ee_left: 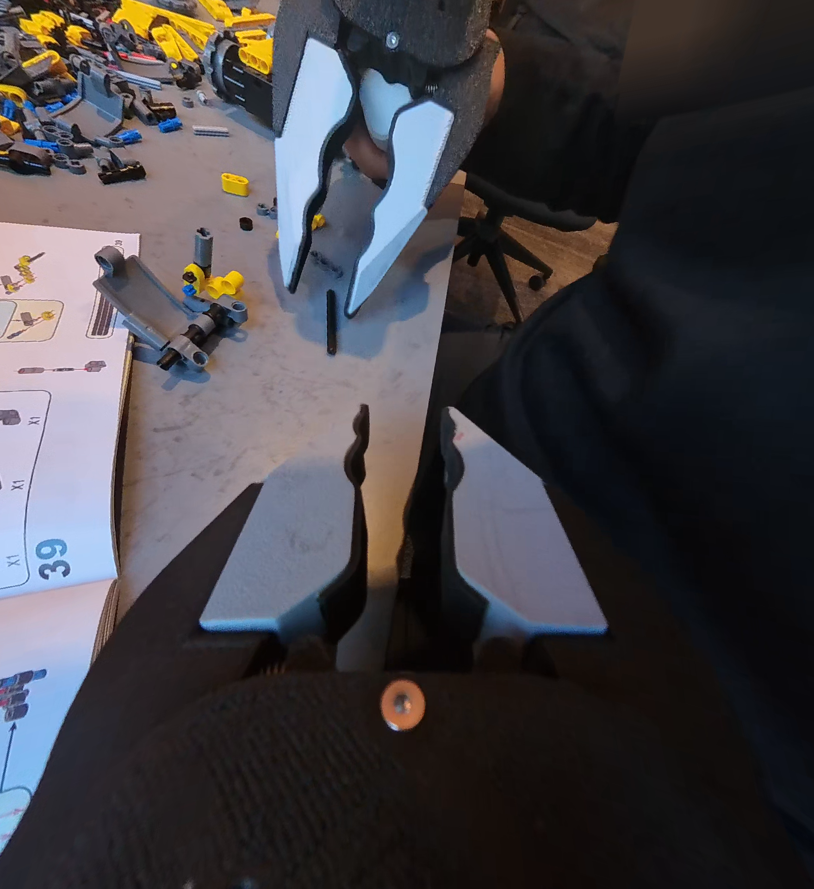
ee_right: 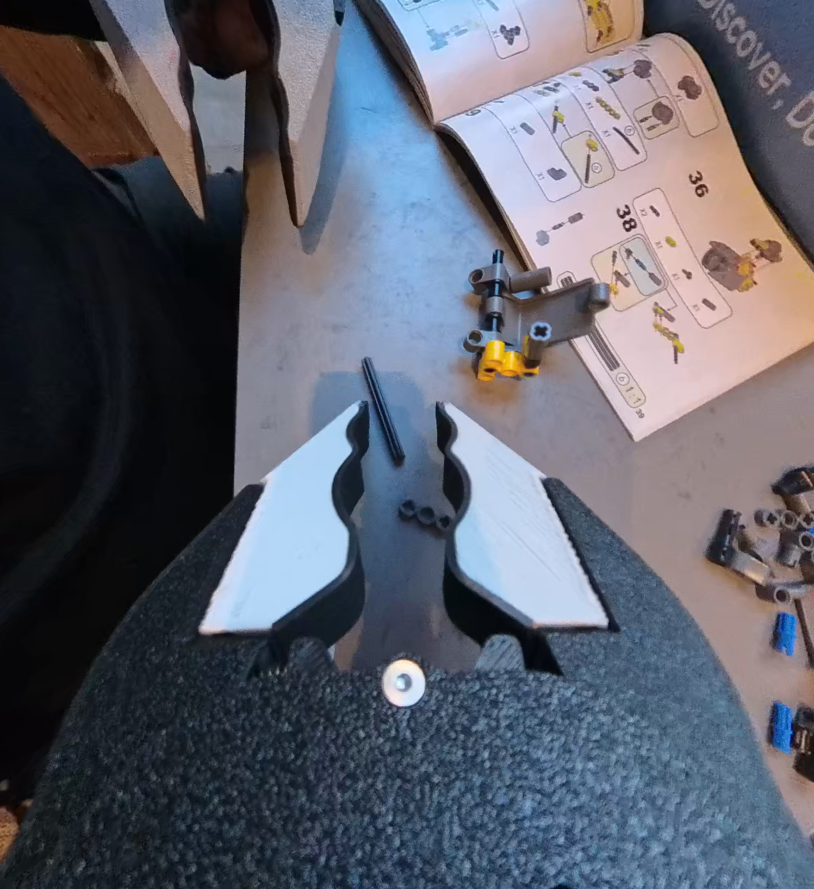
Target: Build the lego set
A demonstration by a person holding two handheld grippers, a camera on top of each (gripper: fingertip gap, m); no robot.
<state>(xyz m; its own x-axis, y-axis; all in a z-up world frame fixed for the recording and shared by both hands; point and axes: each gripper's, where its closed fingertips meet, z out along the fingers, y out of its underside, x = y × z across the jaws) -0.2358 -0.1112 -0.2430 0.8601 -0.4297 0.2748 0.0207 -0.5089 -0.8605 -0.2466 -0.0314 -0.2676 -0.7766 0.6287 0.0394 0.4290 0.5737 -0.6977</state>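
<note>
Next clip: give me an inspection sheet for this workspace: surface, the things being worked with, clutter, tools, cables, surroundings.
Surface: grey table, scuffed.
Things in use: black axle lying flat; small beam beside it; grey and yellow assembly partly on the open booklet.
Clutter: pile of loose parts at the far side; further parts scattered nearby.
Tools: right tool open, empty, its tips on either side of the axle; left tool open, empty, at the table edge.
Cables: nothing seen.
Surroundings: office chair beyond the table edge; a person's dark clothing.
</note>
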